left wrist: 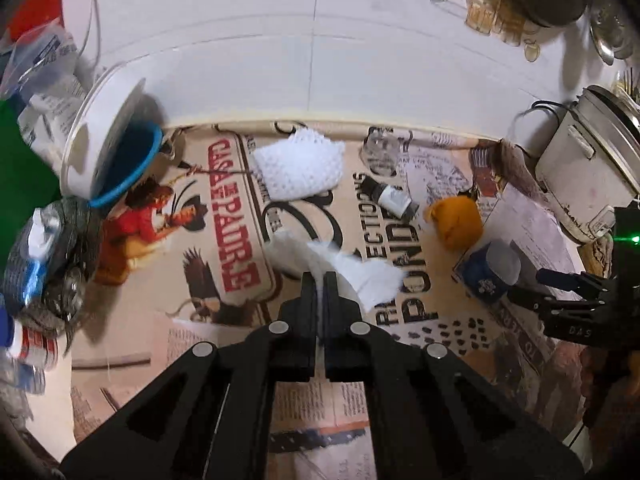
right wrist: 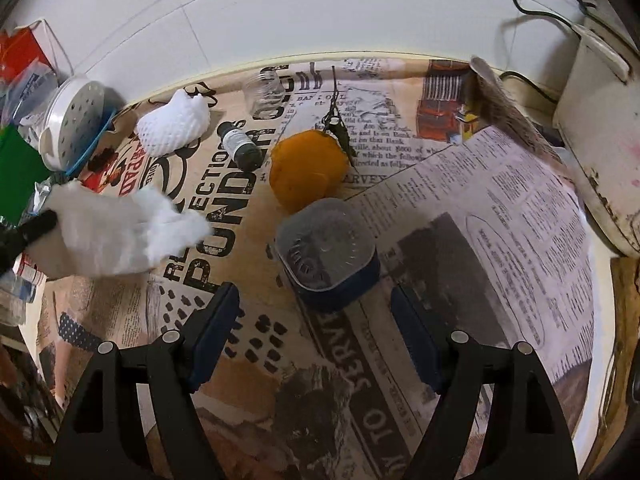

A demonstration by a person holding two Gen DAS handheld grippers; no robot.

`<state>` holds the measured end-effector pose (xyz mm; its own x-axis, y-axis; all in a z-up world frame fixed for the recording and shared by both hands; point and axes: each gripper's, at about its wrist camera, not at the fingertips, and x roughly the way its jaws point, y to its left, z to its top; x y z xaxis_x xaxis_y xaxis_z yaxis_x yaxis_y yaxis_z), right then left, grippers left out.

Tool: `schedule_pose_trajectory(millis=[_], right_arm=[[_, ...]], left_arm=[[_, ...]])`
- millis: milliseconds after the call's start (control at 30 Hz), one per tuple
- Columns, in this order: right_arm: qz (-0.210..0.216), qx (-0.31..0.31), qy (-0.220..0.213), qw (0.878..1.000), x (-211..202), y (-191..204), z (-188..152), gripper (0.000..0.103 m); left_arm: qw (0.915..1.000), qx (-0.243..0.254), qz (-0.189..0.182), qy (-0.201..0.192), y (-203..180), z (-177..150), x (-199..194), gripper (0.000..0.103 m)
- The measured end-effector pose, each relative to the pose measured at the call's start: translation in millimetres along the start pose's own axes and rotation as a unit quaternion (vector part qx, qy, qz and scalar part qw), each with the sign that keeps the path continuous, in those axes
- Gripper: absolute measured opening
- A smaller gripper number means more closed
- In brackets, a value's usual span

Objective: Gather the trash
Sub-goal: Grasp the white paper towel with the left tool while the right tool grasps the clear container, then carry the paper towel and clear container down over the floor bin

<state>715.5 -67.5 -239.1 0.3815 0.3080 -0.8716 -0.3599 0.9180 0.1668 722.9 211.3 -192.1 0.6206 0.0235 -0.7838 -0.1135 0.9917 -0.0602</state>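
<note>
My left gripper (left wrist: pixel 319 280) is shut on a crumpled white tissue (left wrist: pixel 340 268) and holds it just above the printed table cover; the tissue also shows in the right wrist view (right wrist: pixel 120 232). My right gripper (right wrist: pixel 314 300) is open, its fingers on either side of a blue tin with a grey lid (right wrist: pixel 328 248), not touching it. The tin also shows in the left wrist view (left wrist: pixel 490 272). On the table lie a white foam fruit net (left wrist: pixel 300 168), a small dark bottle (left wrist: pixel 394 196), an orange ball-like lump (left wrist: pixel 456 220) and a clear glass jar (left wrist: pixel 378 152).
A white perforated lid with a blue ring (left wrist: pixel 108 152) leans at the left beside bags and a dark mesh bundle (left wrist: pixel 52 264). A worn white cooker (left wrist: pixel 592 168) stands at the right. The tiled wall (left wrist: pixel 280 40) is behind. A paper sheet (right wrist: pixel 500 216) lies right.
</note>
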Motion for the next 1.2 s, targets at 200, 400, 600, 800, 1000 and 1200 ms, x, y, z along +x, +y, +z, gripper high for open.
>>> schedule_pose_trajectory(millis=[200, 400, 600, 800, 1000, 1200], right_arm=[[-0.002, 0.011, -0.005, 1.0, 3, -4, 5, 0.075], [-0.002, 0.014, -0.011, 1.0, 4, -9, 7, 0.075], [0.002, 0.001, -0.006, 1.0, 16, -8, 12, 0.075], [-0.025, -0.023, -0.002, 0.999, 35, 0, 20, 0.075], [-0.022, -0.028, -0.002, 0.999, 42, 1, 18, 0.065], [-0.017, -0.02, -0.018, 0.999, 27, -3, 6, 0.064]], left_arm=[[0.9988, 0.011, -0.004, 0.048, -11, 6, 63, 0.007], [0.9941, 0.011, 0.043, 0.099, -10, -10, 103, 0.038], [0.9934, -0.02, 0.045, 0.103, -1, -25, 108, 0.052], [0.9945, -0.059, 0.026, 0.083, 1, -27, 115, 0.052], [0.9954, -0.049, -0.015, 0.082, -16, -27, 115, 0.004], [0.995, -0.037, -0.033, 0.087, -41, -30, 107, 0.002]])
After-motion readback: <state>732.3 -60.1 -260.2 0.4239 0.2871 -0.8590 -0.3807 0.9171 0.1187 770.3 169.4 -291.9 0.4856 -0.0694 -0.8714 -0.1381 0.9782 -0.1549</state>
